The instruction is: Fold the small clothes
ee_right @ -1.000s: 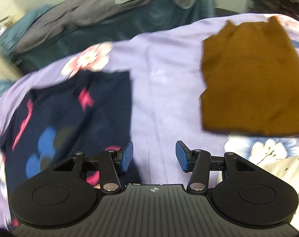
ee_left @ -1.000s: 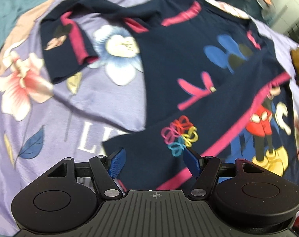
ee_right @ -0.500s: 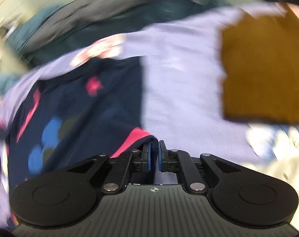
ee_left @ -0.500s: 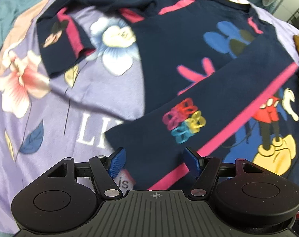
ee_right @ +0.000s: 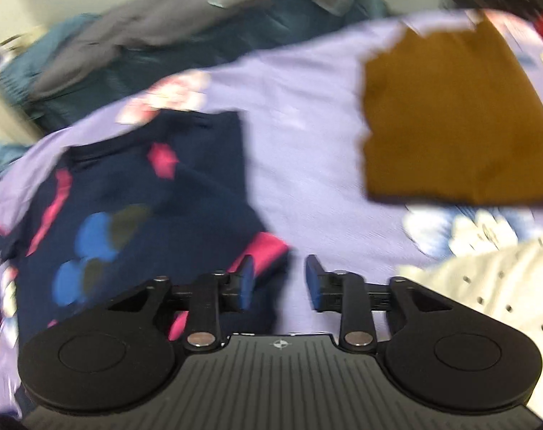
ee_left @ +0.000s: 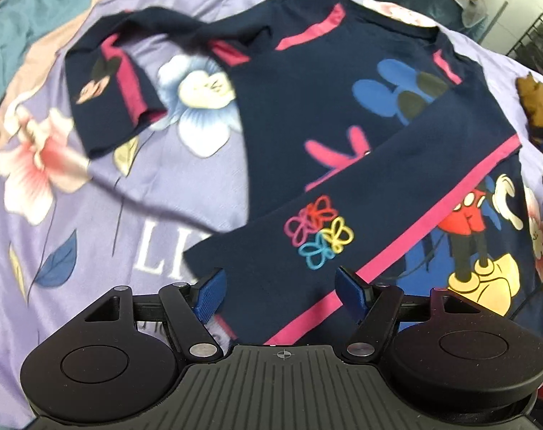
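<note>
Navy shirt (ee_left: 307,125) flat mid-bed, one sleeve (ee_left: 361,215) folded across front. Right claw (ee_right: 278,279) just opening, sleeve cuff released, probably; frame blurred. Left claw (ee_left: 280,295) apart, empty. Next: fold far sleeve (ee_left: 110,89) inward.

Even soft light, fisheye-bent edges, right view motion-blurred.

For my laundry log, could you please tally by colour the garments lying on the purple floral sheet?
Navy cartoon-print long-sleeved top: 1
Plain brown folded garment: 1
White dotted fabric piece: 1
Total: 3
</note>
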Available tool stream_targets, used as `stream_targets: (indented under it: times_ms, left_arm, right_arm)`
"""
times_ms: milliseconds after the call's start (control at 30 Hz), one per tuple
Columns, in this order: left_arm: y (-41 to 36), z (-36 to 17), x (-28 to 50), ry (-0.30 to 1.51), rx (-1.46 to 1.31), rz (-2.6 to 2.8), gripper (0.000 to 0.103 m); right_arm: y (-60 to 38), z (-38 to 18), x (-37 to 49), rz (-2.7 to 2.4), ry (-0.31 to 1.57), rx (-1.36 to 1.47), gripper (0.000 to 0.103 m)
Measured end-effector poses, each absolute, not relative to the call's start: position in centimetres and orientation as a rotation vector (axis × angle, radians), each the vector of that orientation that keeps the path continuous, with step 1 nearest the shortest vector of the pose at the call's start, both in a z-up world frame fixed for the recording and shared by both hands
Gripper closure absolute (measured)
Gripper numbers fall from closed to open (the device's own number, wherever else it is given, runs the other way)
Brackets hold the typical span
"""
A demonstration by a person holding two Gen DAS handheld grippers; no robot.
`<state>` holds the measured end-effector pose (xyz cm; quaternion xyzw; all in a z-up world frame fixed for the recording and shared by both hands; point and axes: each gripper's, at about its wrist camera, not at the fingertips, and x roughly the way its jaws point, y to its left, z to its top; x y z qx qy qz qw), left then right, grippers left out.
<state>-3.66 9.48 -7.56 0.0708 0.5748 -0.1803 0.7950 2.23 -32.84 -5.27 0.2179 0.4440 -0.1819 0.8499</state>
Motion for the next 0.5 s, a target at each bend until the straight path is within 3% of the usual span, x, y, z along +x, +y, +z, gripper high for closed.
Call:
stream_targets:
  times_ms: [267,500]
  left_arm:
    - [7.7,-10.3,-3.2,1.290,0.268,-0.384,0.000]
    - [8.0,-10.3,-3.6,1.267,0.263,-0.406,0.000]
  right_arm:
    - [-24.3,-8.1,6.1,-0.071,1.027,0.318,0.055]
    - [-20.6,-10.8,6.1,-0.042,1.098,0.119,0.043]
